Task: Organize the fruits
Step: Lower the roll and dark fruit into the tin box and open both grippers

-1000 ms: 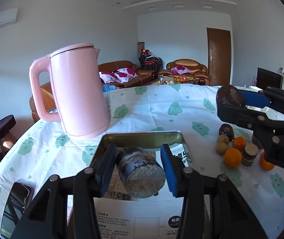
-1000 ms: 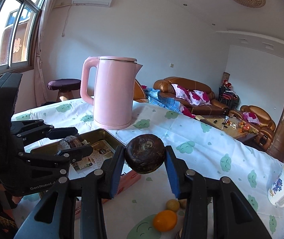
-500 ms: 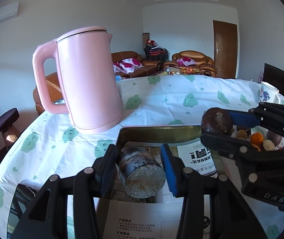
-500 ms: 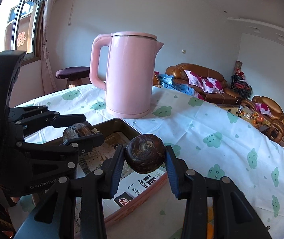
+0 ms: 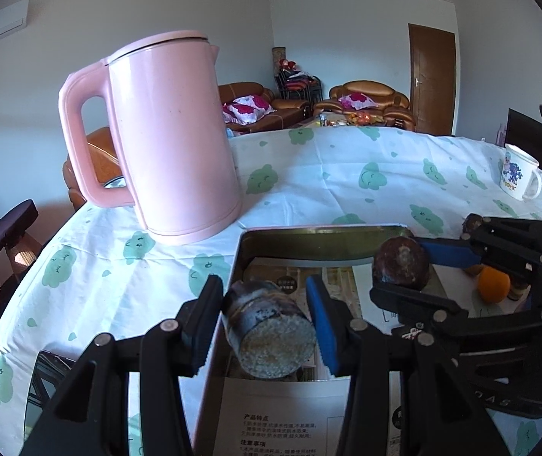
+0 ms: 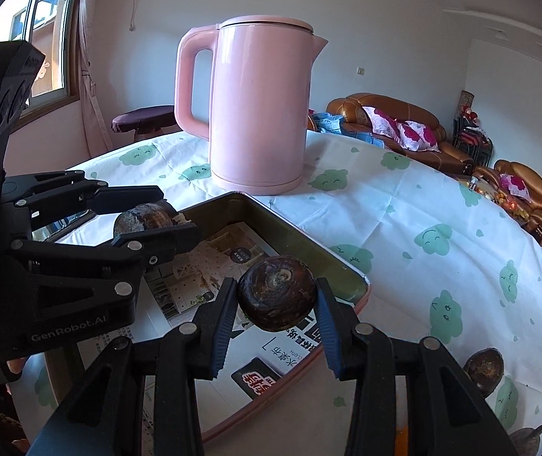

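Observation:
My left gripper [image 5: 267, 319] is shut on a dark cut fruit [image 5: 271, 338] with a pale flat face, held over the near left part of the metal tray [image 5: 309, 237]. My right gripper [image 6: 276, 313] is shut on a round dark brown fruit [image 6: 276, 296] over the tray's [image 6: 331, 262] right side; it also shows in the left wrist view [image 5: 400, 266]. The left gripper with its fruit [image 6: 143, 220] shows at the left of the right wrist view. An orange [image 5: 493, 285] lies right of the tray.
A pink kettle [image 5: 168, 136] stands just behind the tray. Printed paper [image 6: 210, 266] lines the tray. A white mug [image 5: 518, 178] stands at the far right. Another dark fruit [image 6: 483, 368] lies on the cloth to the right. A phone [image 5: 42, 380] lies at the near left.
Both grippers have moved forward and lower over the tray, each still holding its fruit. The right gripper has come in from the right side to above the tray.

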Available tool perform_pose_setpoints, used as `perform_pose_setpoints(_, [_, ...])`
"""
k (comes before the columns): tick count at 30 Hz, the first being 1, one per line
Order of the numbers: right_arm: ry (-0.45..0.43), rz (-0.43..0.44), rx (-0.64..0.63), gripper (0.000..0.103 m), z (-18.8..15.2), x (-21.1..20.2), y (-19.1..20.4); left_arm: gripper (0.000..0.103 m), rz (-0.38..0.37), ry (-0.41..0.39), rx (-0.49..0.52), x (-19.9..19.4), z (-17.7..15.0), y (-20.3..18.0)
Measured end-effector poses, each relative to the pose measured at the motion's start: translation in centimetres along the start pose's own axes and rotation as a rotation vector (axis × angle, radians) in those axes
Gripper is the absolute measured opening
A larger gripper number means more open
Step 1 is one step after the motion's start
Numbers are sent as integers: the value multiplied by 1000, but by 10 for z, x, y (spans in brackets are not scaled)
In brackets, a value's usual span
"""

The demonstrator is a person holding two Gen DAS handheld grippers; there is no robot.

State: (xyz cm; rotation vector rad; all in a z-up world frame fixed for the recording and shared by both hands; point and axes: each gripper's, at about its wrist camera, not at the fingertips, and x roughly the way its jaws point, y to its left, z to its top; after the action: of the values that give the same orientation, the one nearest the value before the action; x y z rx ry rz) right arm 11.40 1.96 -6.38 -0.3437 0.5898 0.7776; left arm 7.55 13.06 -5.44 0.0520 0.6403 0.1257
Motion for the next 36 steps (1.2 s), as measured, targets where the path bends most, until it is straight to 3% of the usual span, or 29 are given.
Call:
perform_pose_setpoints(13, [45, 11, -1, 43, -3, 10, 6, 47, 1, 37, 30, 5, 0, -2])
perform_pose_setpoints(36, [53, -22, -20, 43, -2, 12, 10, 50, 6, 24, 26, 7, -1, -2])
